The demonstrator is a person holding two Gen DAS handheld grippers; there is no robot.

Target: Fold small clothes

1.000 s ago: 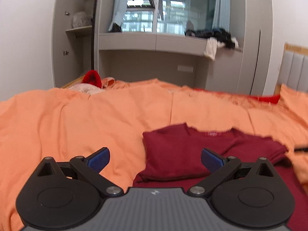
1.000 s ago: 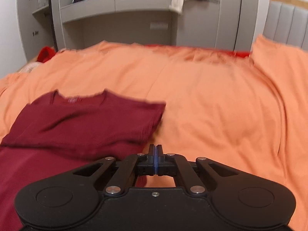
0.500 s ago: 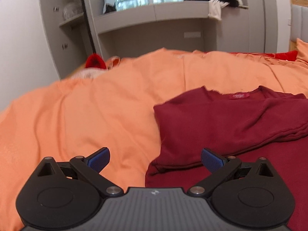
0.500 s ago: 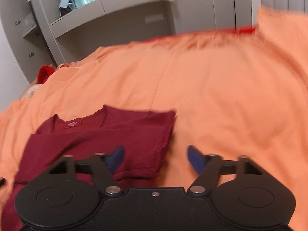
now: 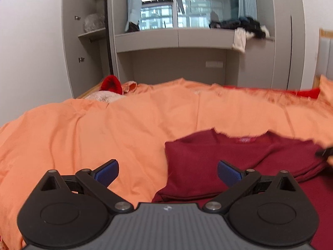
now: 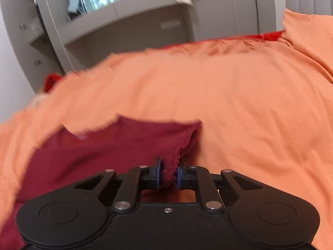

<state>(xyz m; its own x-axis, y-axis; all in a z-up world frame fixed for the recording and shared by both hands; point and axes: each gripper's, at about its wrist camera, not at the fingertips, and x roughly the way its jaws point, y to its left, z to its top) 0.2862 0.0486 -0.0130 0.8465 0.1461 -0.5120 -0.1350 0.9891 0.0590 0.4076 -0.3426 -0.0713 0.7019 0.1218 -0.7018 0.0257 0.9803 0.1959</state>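
Orange bedspread (image 5: 124, 129) under maroon shirt (image 5: 208, 162), neck label (image 5: 245, 140) unreadable.

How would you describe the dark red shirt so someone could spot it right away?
Look at the bed under the orange sheet. Near its front edge lies a maroon T-shirt, partly folded, a red neck label facing up. It is the only dark garment on the sheet.
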